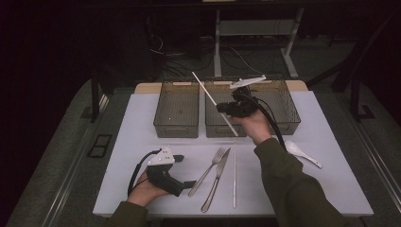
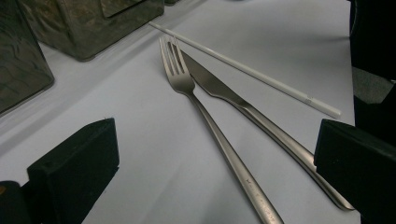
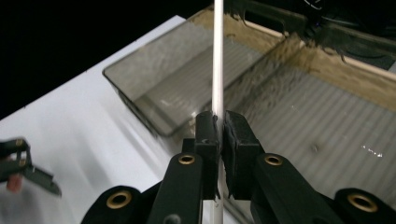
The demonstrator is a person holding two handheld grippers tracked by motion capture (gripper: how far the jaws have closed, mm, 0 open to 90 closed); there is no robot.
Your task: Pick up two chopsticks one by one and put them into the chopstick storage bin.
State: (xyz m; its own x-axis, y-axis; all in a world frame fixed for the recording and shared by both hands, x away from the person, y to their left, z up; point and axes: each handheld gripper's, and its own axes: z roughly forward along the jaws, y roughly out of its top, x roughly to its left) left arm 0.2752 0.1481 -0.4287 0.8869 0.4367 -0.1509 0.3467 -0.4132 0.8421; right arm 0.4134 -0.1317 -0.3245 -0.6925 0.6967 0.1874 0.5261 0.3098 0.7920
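Your right gripper [image 1: 226, 108] has its jaws pinched almost fully together on a white chopstick [image 1: 213, 100], gripping it partway along so both ends stick out. In the right gripper view the chopstick [image 3: 217, 56] runs straight up from between the pads, held across the jaws, which keeps it from swinging while you carry it. In the high view it hangs tilted in the air over the near wall of the right bin [image 1: 287, 106], upper end reaching toward the left bin [image 1: 176, 109], lower end dipping to the bin's front edge. Judging by that, you're bringing it to drop in the right bin; the tilt probably needs levelling so it goes in lengthwise rather than catching the wall.

Your left gripper [image 1: 187, 183] rests low on the table at the near left, jaws wide apart and nothing between them. In the left gripper view they frame the fork [image 2: 205, 112] and knife [image 2: 243, 105], so it looks parked facing the next pieces to pick.

The fork [image 1: 208, 170] and knife [image 1: 217, 177] lie side by side, touching or nearly so, tips toward the bins. Just right of them the second chopstick [image 1: 234, 175] lies straight on the white mat [image 1: 142, 142], apart from the knife. The white spoon [image 1: 302, 153] sits off to the right, near your right sleeve. Everything is laid out in a row near you, handles toward you, so each is easy to grab and move forward. Both bins look empty, as far as the murky walls let me tell.
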